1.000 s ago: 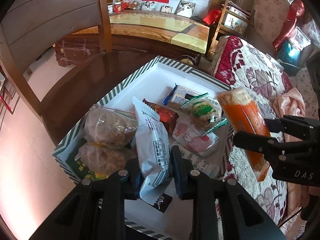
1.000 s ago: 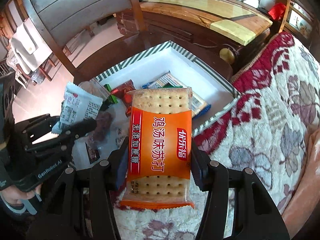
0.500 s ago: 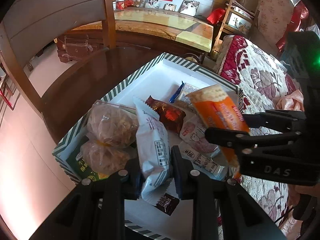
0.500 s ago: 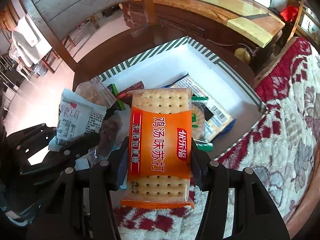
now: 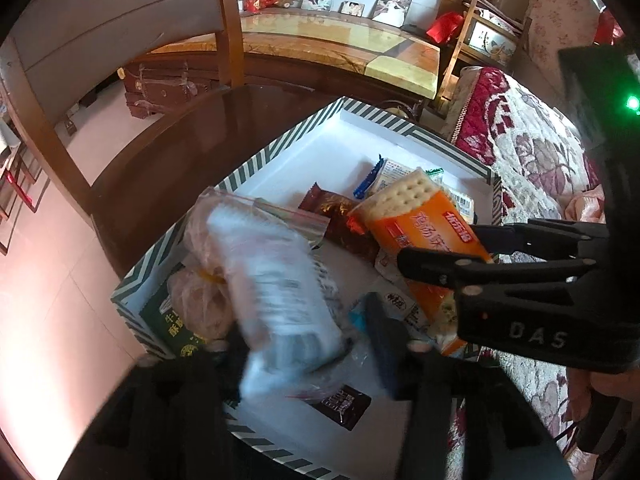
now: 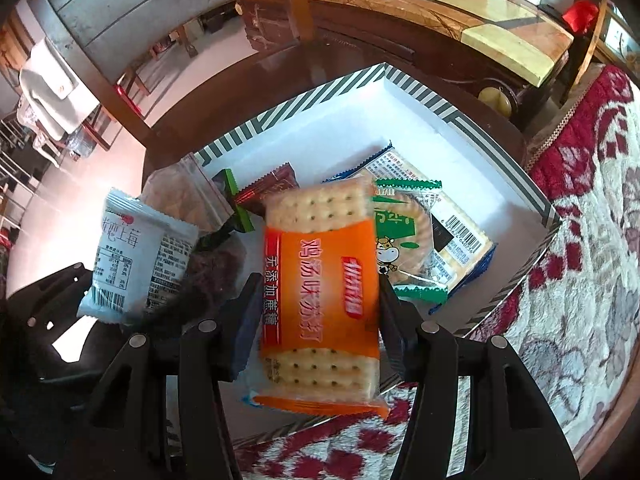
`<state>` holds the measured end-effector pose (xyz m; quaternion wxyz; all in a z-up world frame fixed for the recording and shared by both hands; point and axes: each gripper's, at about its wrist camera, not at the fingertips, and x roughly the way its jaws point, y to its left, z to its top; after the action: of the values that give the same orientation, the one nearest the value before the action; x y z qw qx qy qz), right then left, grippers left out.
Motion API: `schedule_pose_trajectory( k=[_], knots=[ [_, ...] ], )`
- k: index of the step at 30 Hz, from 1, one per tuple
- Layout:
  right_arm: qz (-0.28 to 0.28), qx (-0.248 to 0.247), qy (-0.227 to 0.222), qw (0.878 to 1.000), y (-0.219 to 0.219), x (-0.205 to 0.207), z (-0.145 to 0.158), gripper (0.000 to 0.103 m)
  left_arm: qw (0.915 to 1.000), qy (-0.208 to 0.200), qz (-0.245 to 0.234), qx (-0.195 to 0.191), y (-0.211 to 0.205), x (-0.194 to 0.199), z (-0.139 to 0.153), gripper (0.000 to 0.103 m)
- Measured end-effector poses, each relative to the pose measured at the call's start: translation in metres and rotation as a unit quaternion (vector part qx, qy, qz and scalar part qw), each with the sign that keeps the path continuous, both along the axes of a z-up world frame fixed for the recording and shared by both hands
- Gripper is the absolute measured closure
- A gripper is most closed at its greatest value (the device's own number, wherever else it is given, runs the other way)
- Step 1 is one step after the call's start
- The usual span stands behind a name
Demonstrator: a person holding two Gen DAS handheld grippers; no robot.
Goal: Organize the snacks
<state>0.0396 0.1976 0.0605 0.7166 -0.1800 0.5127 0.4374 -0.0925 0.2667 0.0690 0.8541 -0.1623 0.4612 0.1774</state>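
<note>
A white box with a green-striped rim [image 5: 280, 148] [image 6: 320, 92] holds several snack packs. My left gripper [image 5: 308, 332] [image 6: 132, 292] is over the box's near left part and its jaws are opening. A white-blue snack packet [image 5: 272, 272] [image 6: 136, 256] stands between them, blurred and tipping left, no longer pinched. My right gripper [image 6: 318, 292] [image 5: 440, 246] hangs over the box's right side. It is shut on an orange cracker pack [image 6: 320, 280] [image 5: 424, 224], gripped at the sides, and its jaws are starting to open.
In the box lie clear bags of pastries [image 5: 200, 300], a brown packet [image 5: 340, 216], a green-white round biscuit pack [image 6: 404, 240] and a blue-edged cracker pack [image 6: 460, 240]. A floral blanket [image 5: 540, 168] borders the box on the right. A wooden chair back [image 5: 228, 20] stands behind.
My left jaws have spread and the white packet has tipped left, now blurred. My right gripper has carried the orange pack further in over the box.
</note>
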Motion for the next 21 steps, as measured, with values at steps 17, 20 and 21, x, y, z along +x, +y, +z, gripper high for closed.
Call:
schedule_pose_trajectory(
  k=[17, 20, 21],
  knots=[
    [-0.066, 0.054, -0.031, 0.996, -0.068, -0.017, 0.027, 0.048, 0.9985, -0.031, -0.001, 0.044, -0.024, -0.014, 0.020, 0.015],
    [-0.087, 0.064, -0.039, 0.993, -0.086, -0.020, 0.028, 0.048, 0.9977, -0.046, -0.008, 0.050, -0.035, -0.017, 0.025, 0.014],
    [-0.093, 0.066, -0.043, 0.993, -0.092, -0.022, 0.030, 0.048, 0.9973, -0.052, -0.008, 0.051, -0.039, -0.019, 0.026, 0.013]
  ],
)
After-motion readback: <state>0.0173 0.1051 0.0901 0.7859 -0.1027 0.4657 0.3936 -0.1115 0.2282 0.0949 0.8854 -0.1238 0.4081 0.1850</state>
